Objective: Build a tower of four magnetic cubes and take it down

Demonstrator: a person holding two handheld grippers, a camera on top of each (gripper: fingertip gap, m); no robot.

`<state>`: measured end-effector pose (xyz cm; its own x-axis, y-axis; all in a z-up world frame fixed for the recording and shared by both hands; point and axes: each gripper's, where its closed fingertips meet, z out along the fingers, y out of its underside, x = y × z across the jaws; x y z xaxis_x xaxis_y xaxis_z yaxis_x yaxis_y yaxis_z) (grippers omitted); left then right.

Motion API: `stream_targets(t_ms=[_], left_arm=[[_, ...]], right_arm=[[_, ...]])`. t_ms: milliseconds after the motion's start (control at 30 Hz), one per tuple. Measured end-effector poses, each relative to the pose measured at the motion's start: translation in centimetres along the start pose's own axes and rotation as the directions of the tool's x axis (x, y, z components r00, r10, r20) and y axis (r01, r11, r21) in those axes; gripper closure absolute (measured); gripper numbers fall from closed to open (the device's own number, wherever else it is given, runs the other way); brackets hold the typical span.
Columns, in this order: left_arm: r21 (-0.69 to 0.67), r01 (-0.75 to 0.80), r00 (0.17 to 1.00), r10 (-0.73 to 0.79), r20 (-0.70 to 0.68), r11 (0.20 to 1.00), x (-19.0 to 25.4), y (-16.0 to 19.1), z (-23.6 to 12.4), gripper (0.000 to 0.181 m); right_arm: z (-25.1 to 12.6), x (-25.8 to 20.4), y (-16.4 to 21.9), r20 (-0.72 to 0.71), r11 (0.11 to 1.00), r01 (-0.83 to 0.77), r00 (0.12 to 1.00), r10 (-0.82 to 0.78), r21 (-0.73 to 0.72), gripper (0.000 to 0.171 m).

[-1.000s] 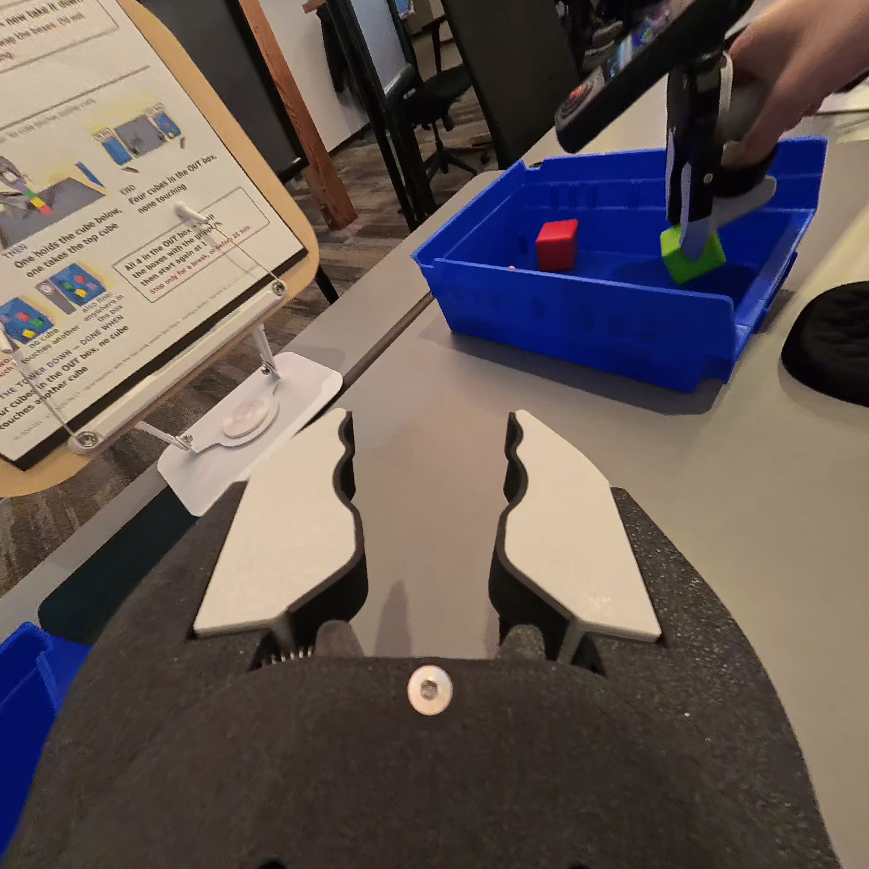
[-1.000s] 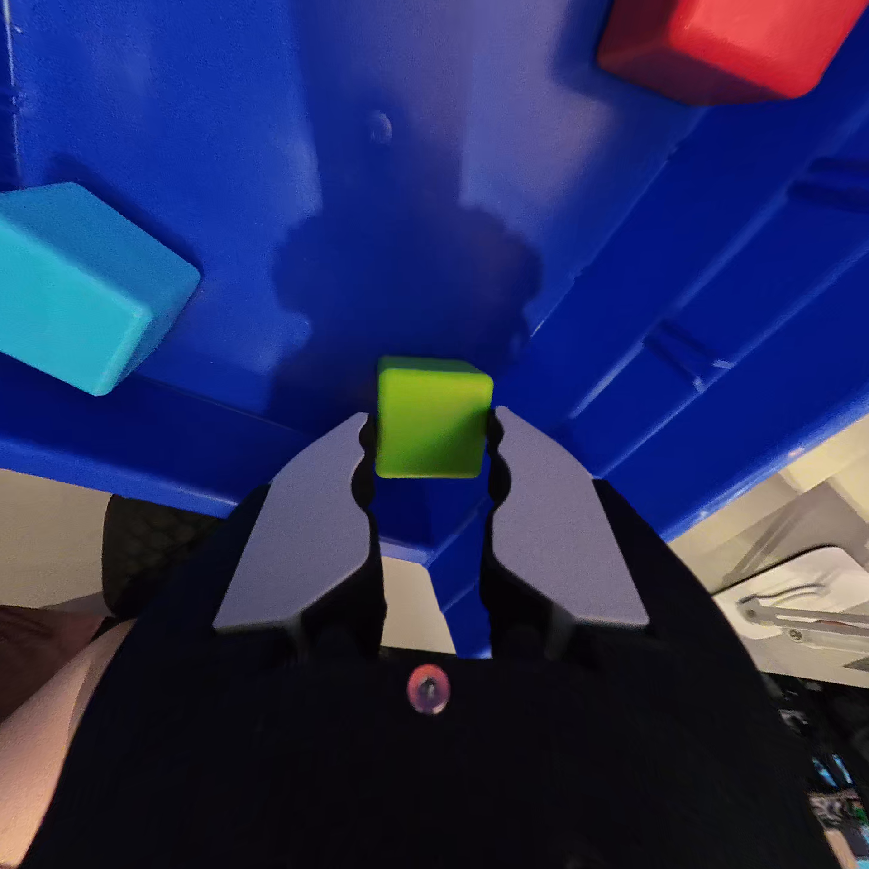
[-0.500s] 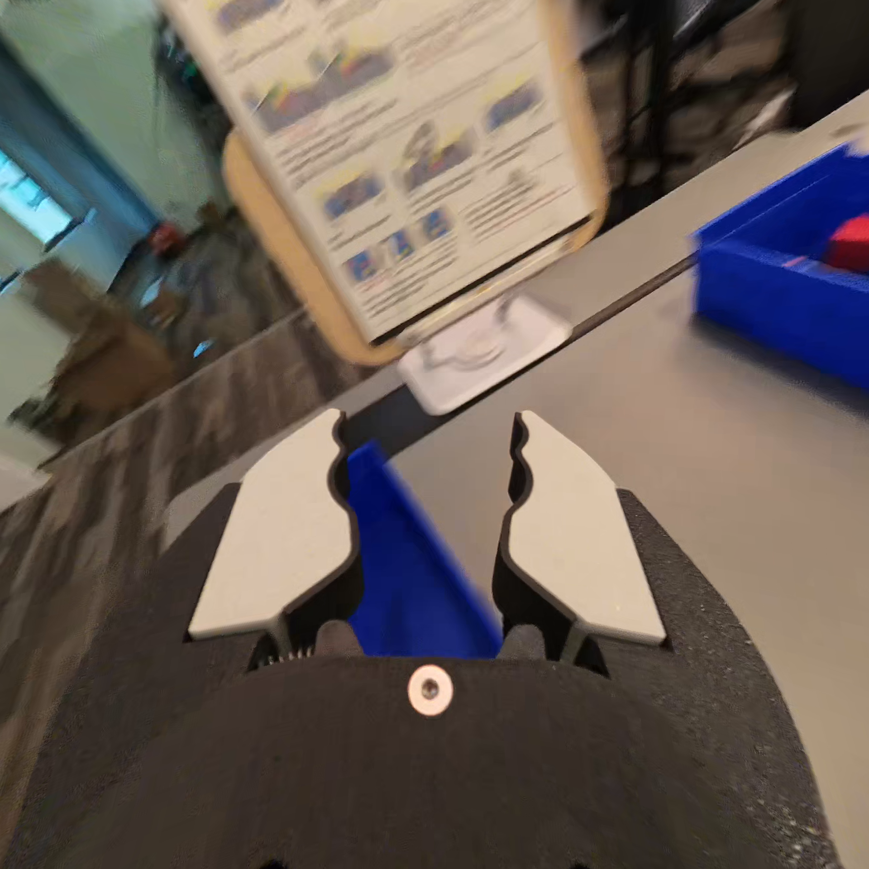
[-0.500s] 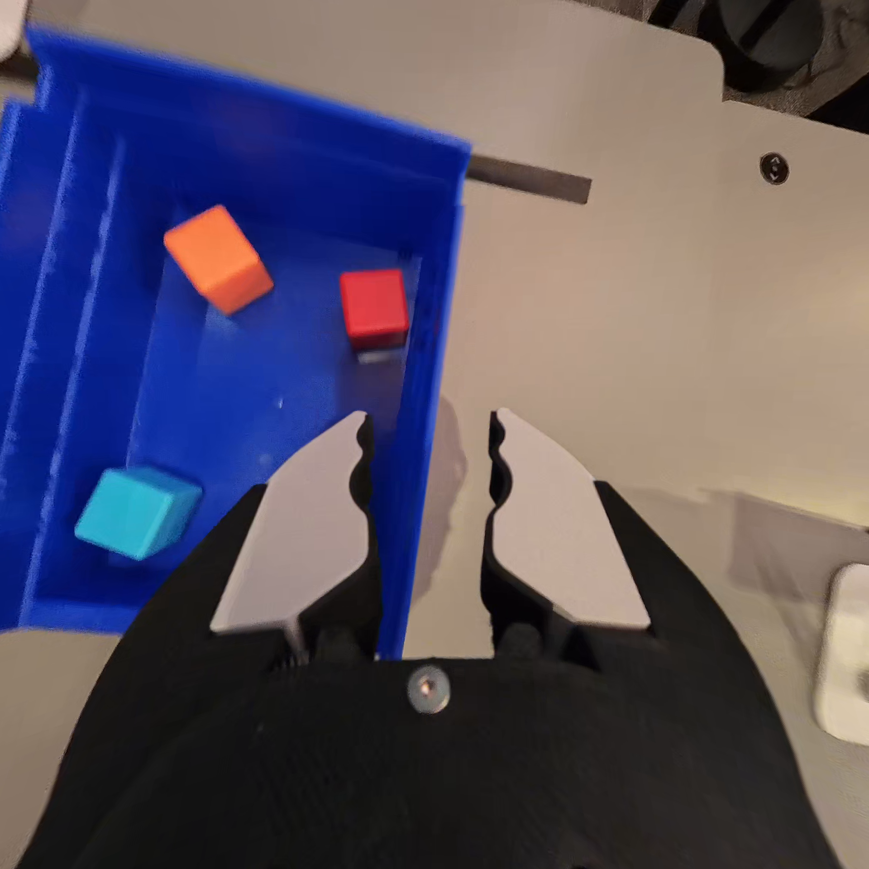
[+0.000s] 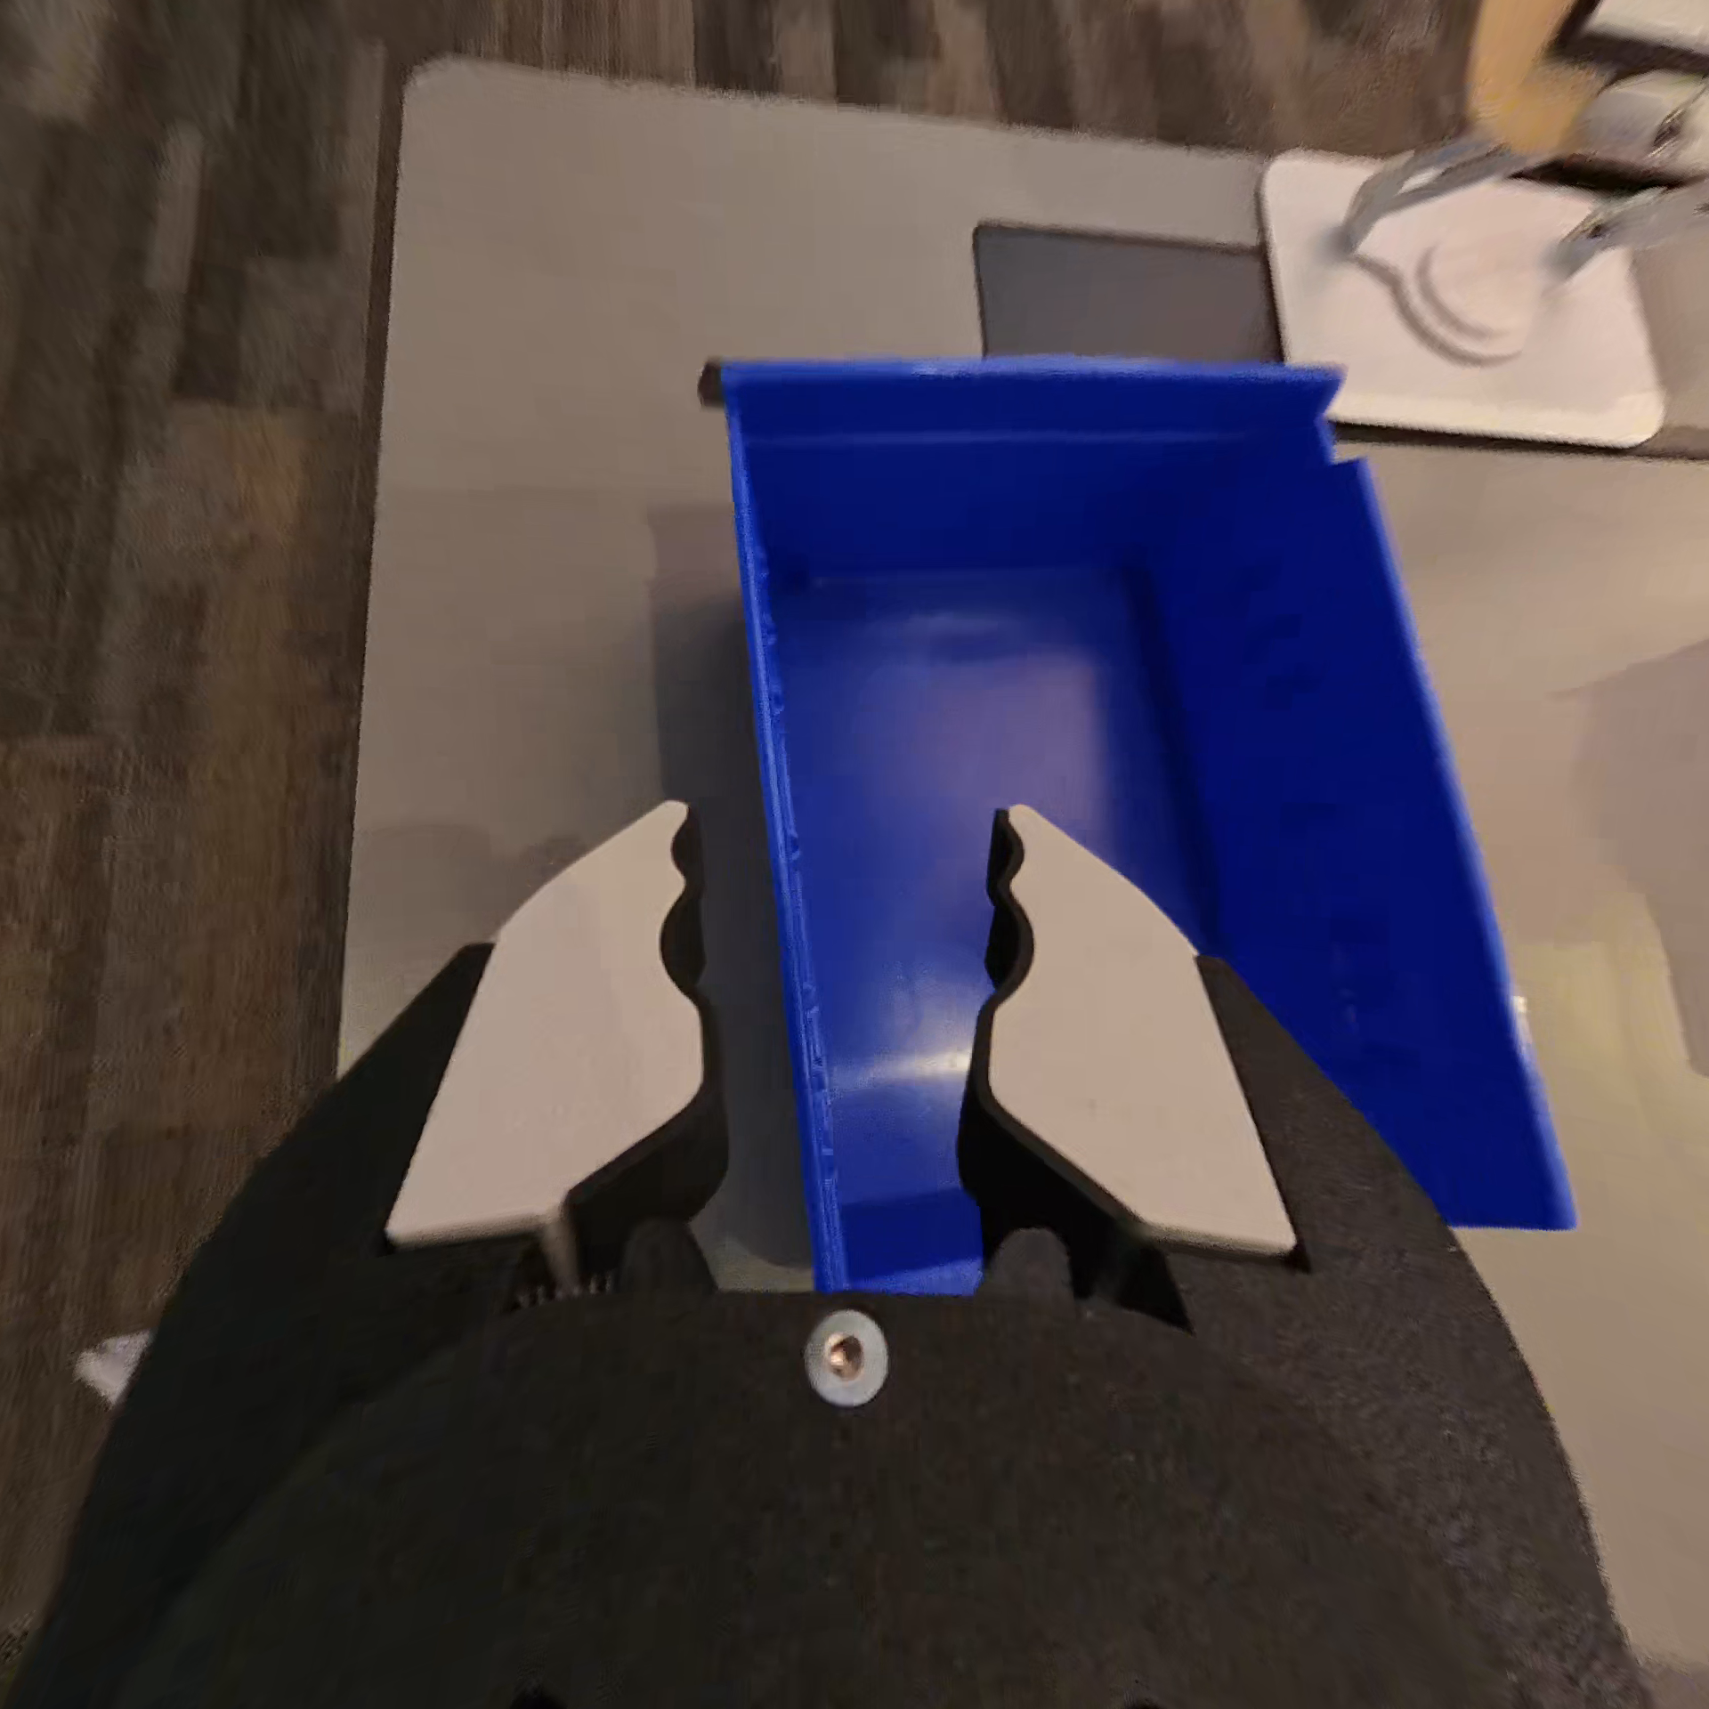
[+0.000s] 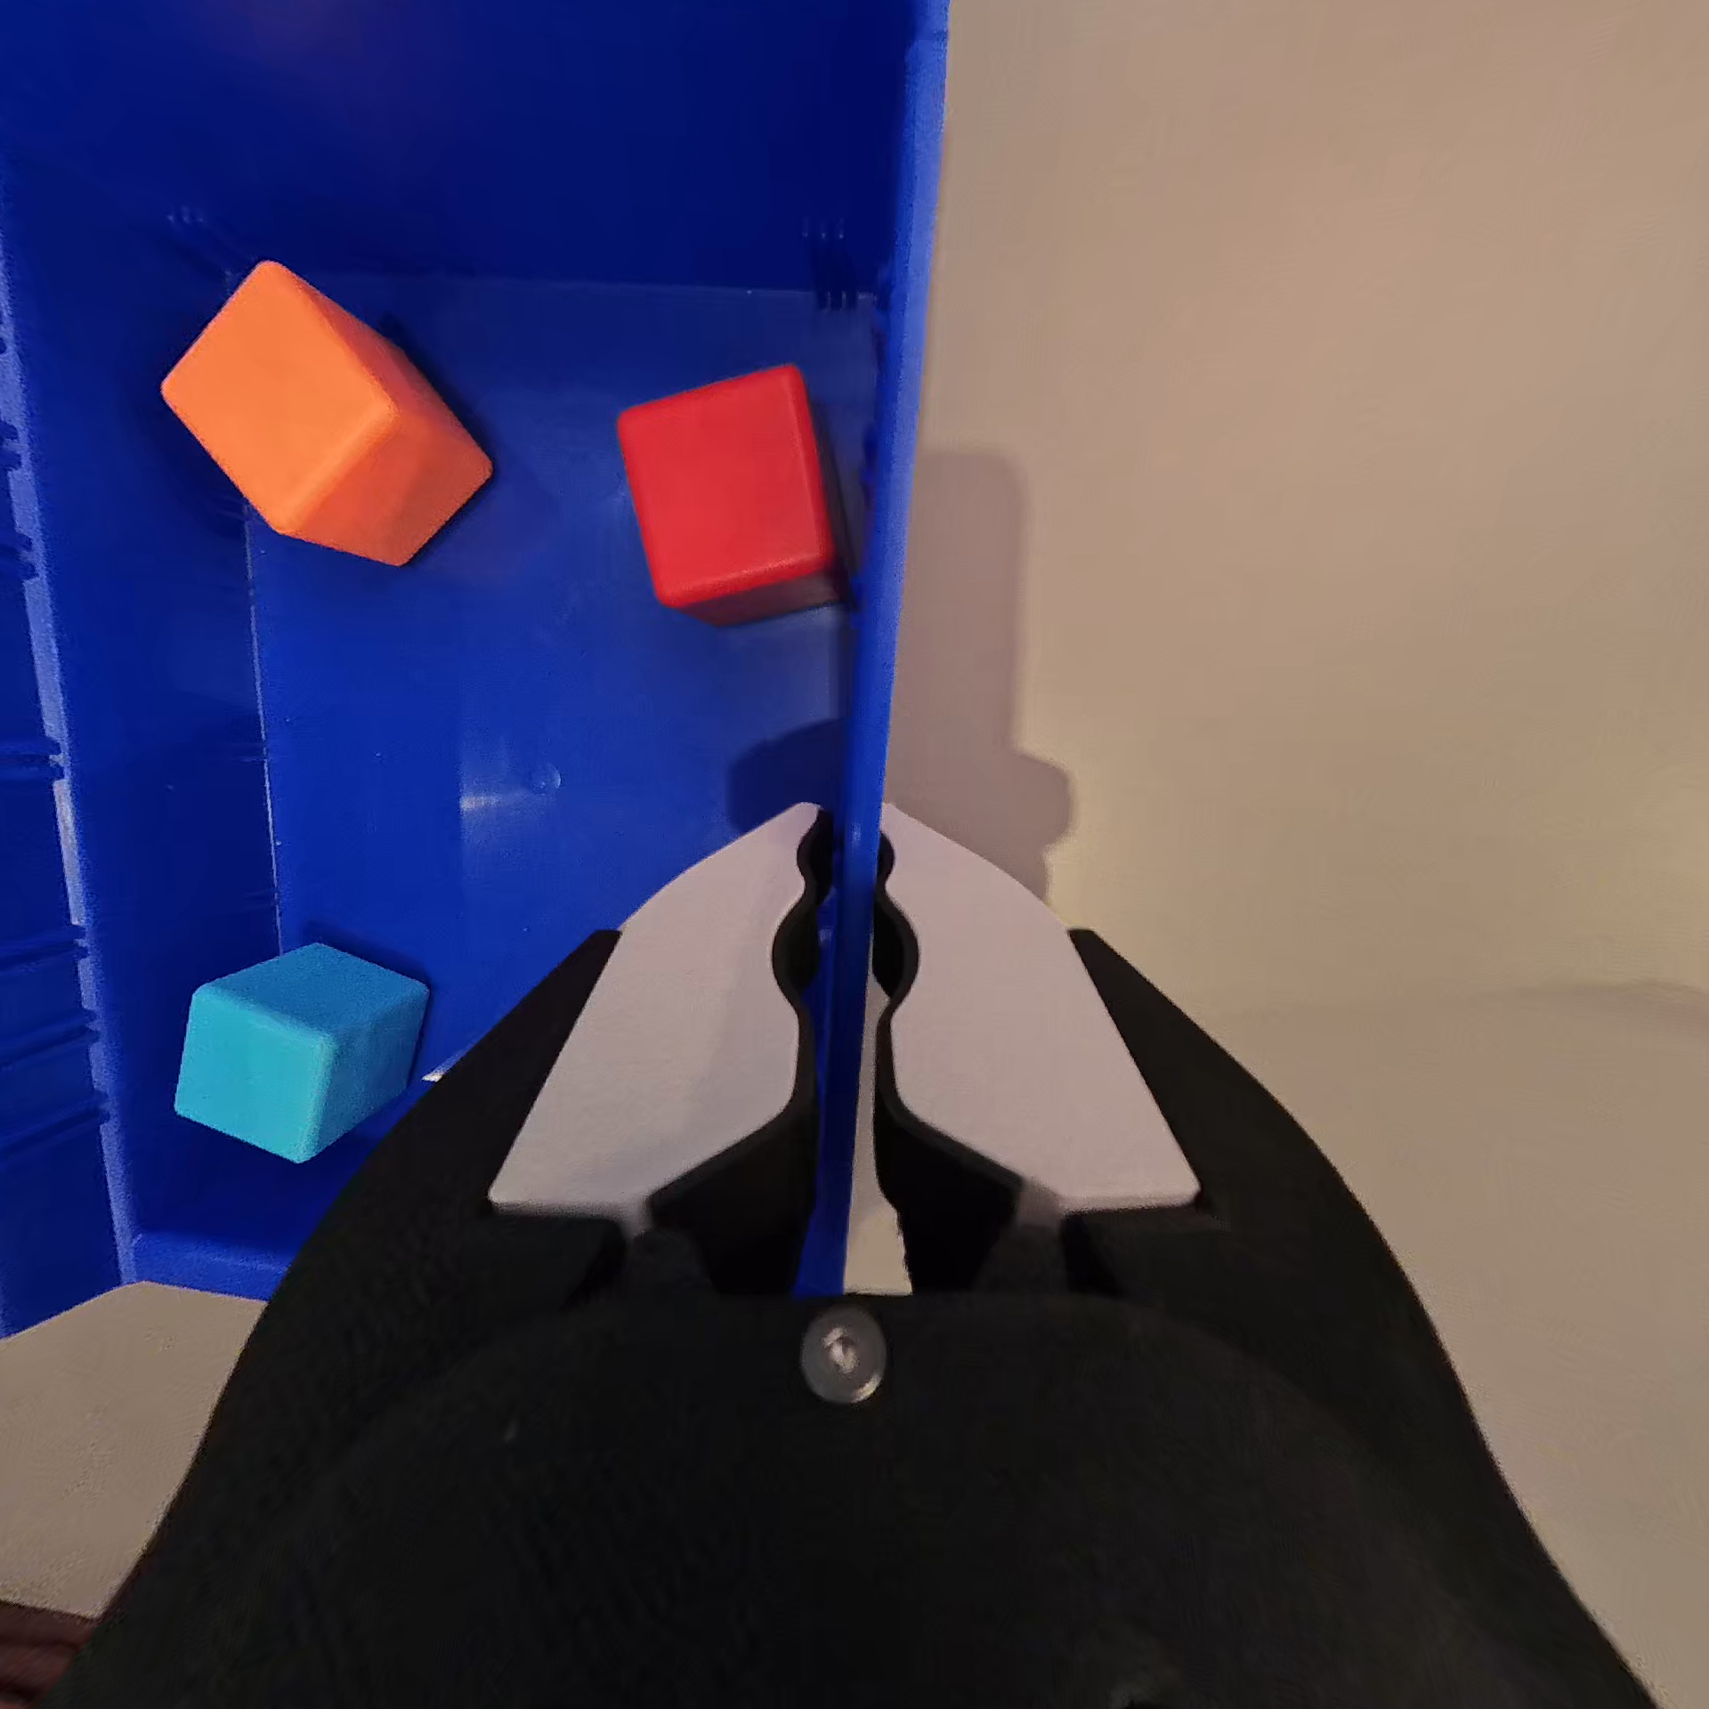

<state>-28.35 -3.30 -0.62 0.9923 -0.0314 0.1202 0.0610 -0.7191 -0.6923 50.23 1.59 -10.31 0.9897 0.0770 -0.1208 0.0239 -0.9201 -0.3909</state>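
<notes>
In the right wrist view, an orange cube, a red cube and a cyan cube lie apart in a blue bin. My right gripper is shut on that bin's right side wall. No green cube shows. In the left wrist view, a second blue bin holds nothing that I can see. My left gripper is open, with one finger outside and one inside the bin's left wall.
The grey table ends at a rounded corner to the left, with wood floor beyond. A white stand base and a dark rectangular patch lie behind the empty bin. Bare tabletop lies right of the cube bin. About 80 centimeters separates my left fingertips from my right. The red cube sits 8 centimeters or so from the ends of my right fingers.
My right gripper let go of the green cube, pulled back out of the bin and shut on its side wall. My left gripper swung left over the empty bin's wall, still open.
</notes>
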Motion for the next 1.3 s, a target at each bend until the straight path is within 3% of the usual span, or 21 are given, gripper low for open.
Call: stream_targets(t_ms=[133, 267, 400, 500, 633, 833, 1100, 1200, 1300], left_arm=[[-0.096, -0.034, 0.999, 0.034, 0.000, 0.995, 0.0, 1.3, 2.5, 0.122], [-0.259, -0.040, 0.994, 0.065, 0.087, 0.965, -1.3, 3.8, 4.6, 0.128], [-0.379, -0.075, 0.983, 0.131, 0.126, 0.922, -2.2, 5.9, 6.0, 0.171], [-0.406, -0.064, 0.981, 0.132, 0.142, 0.912, -2.4, 6.3, 6.3, 0.171], [-0.438, -0.090, 0.976, 0.166, 0.137, 0.894, -1.1, 6.5, 6.4, 0.170], [-0.469, -0.246, 0.960, 0.281, 0.005, 0.848, 5.6, 6.4, 7.6, 0.168], [-0.457, -0.353, 0.926, 0.375, -0.044, 0.817, 14.6, 6.9, 9.0, 0.167], [-0.459, -0.387, 0.910, 0.412, -0.049, 0.800, 16.4, 7.3, 8.9, 0.166], [-0.482, -0.432, 0.861, 0.508, 0.034, 0.763, 16.2, 7.3, 8.9, 0.158]], right_arm=[[0.0, 0.0, 0.0, -0.009, 1.000, -0.015, 1.000, 0.015, -0.003, 0.164], [-0.1, -0.4, 0.3, 0.002, 1.000, -0.015, 1.000, 0.015, -0.019, 0.163], [0.0, -1.9, 0.7, 0.036, 0.999, -0.004, 0.999, 0.006, -0.052, 0.163], [0.2, -4.1, 0.8, 0.115, 0.995, -0.048, 0.992, 0.058, -0.083, 0.162], [0.5, -6.6, 0.9, 0.067, 0.991, 0.007, 0.998, 0.001, -0.132, 0.163], [1.0, -11.7, 1.4, 0.044, 0.976, 0.109, 0.994, -0.103, -0.188, 0.162], [1.8, -18.6, 1.5, 0.093, 0.952, 0.254, 0.966, -0.241, -0.173, 0.161], [2.2, -19.0, 1.1, 0.048, 0.943, 0.292, 0.956, -0.288, -0.162, 0.157], [3.5, -19.0, 1.3, 0.015, 0.924, 0.331, 0.942, -0.334, -0.190, 0.146]])
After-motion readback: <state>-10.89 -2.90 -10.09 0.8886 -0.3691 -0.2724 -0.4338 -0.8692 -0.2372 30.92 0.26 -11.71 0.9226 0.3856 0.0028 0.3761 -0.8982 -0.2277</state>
